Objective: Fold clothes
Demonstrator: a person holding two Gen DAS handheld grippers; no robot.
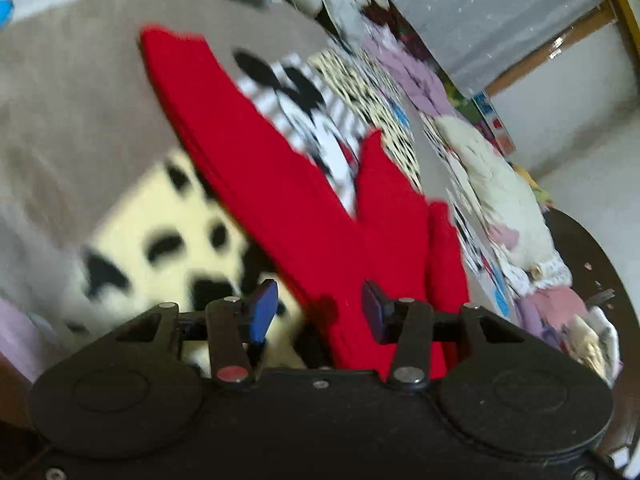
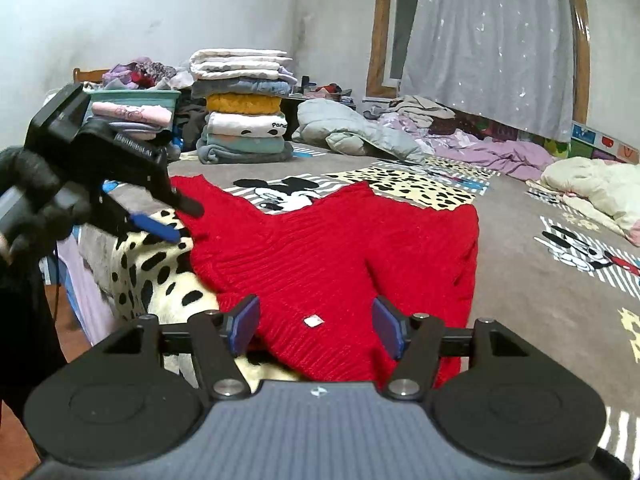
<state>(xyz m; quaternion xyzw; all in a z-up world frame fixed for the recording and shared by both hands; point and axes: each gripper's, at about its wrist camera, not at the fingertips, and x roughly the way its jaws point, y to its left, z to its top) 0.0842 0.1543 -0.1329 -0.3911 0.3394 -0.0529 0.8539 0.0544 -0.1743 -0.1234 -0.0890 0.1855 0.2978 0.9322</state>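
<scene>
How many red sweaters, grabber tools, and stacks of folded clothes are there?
Red sweater: 1
Grabber tools: 2, the left gripper and the right gripper, both open
Tall stack of folded clothes: 1
Total: 4

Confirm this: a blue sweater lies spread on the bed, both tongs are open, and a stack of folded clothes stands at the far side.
One thing is wrong: the sweater is red, not blue, as the right wrist view shows. The rest holds: it lies spread on the bed, the left tongs and right tongs are open, and a stack of folded clothes stands at the far side.
</scene>
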